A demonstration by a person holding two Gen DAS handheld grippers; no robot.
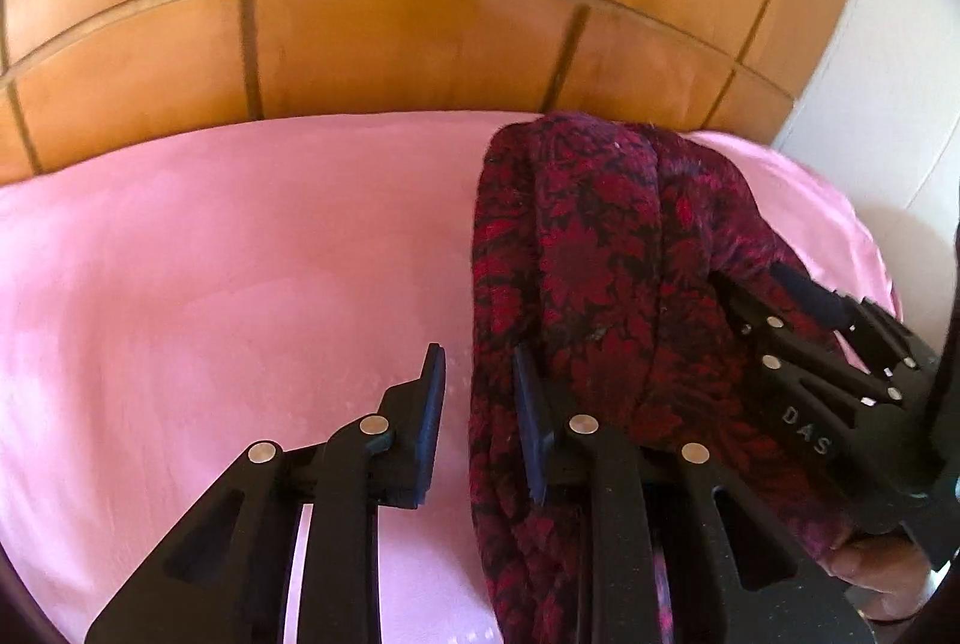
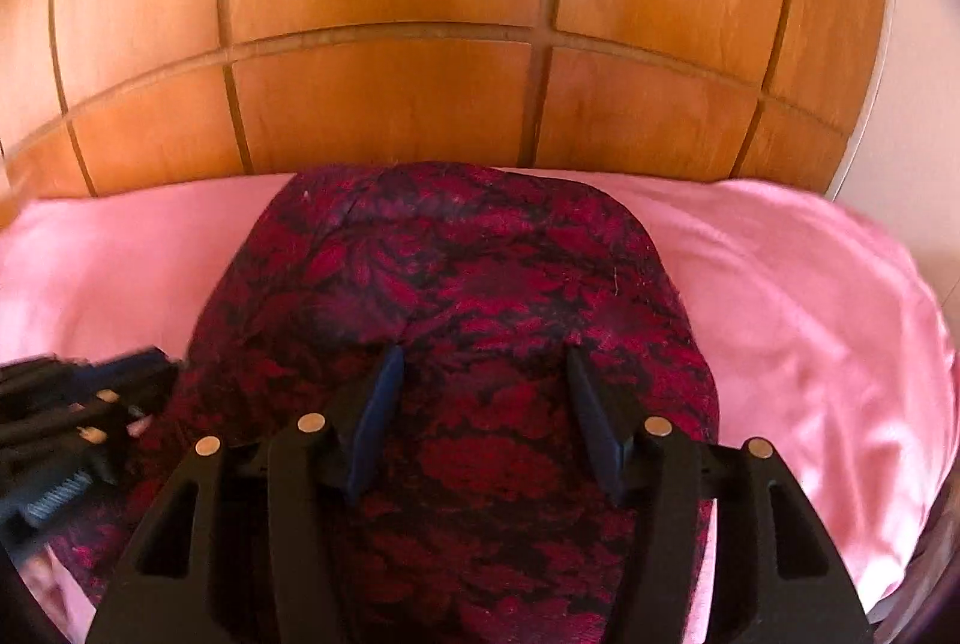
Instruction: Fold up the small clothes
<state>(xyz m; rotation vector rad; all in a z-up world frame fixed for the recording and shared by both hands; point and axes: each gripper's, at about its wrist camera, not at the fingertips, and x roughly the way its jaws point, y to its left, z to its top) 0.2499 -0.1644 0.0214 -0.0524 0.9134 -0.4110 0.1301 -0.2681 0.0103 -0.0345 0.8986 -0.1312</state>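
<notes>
Two views differ: the left wrist's shows the left gripper (image 1: pixel 477 419) with jaws spread, bare pink bed sheet (image 1: pixel 210 254) between them. At 3 o'clock a hand (image 1: pixel 873 569) shows. The right gripper (image 2: pixel 480 419) has jaws spread over the red patterned garment (image 2: pixel 456 272).

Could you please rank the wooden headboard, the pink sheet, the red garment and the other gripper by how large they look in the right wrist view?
1. Headboard
2. Garment and sheet: too close to rank
3. Left gripper, only partly in frame

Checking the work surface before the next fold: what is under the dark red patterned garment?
The garment lies on a pink sheet, which shows all around it. Anything directly beneath the cloth is covered.
</notes>
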